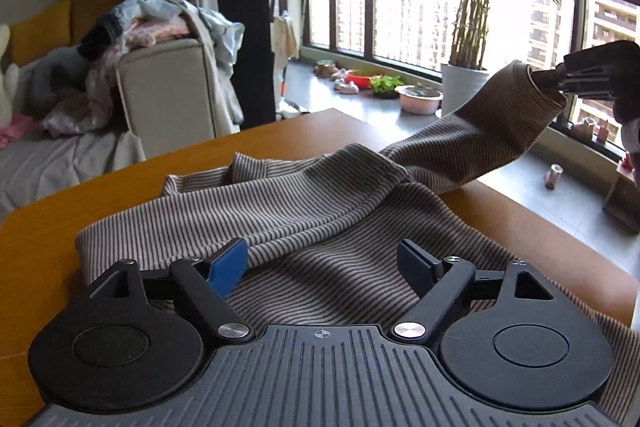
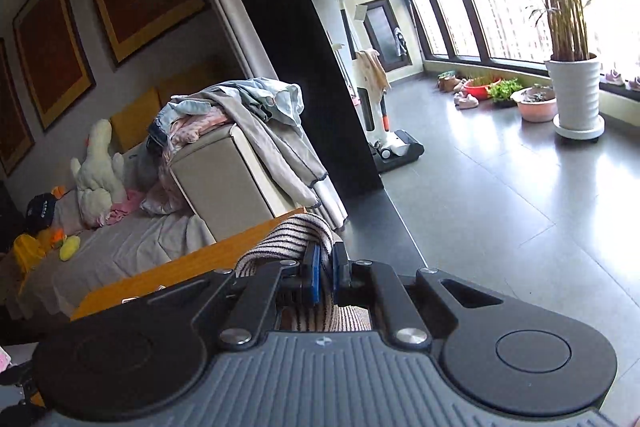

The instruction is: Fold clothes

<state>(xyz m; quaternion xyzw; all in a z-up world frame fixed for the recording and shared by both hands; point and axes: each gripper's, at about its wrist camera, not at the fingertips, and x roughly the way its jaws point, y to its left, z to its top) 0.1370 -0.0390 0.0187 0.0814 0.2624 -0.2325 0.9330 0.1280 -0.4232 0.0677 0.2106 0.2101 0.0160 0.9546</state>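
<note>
Here a striped top (image 1: 320, 219) lies spread on a wooden table (image 1: 52, 211). The top has thin brown and pale stripes. Most of it rests flat on the table, with some soft folds in the middle.

The left gripper (image 1: 324, 263) hangs low over the near part of the top. Its two blue pads (image 1: 230, 263) stand far apart, and nothing is pinched between them. The cloth just lies under them.

One sleeve (image 1: 480, 131) of the top is lifted up off the table and stretched out to the side, past the table's edge. The right gripper (image 1: 554, 83) has the end of that sleeve. In its own view, the right gripper (image 2: 325, 267) has its pads almost together, with the striped cuff (image 2: 296, 231) squeezed between them and bunched over the top.

Behind the table there is a sofa with a pile of clothes (image 2: 240, 107) on its arm. A soft toy duck (image 2: 96, 163) sits on the sofa. A tall plant in a white pot (image 2: 576, 95) stands by the big windows.
</note>
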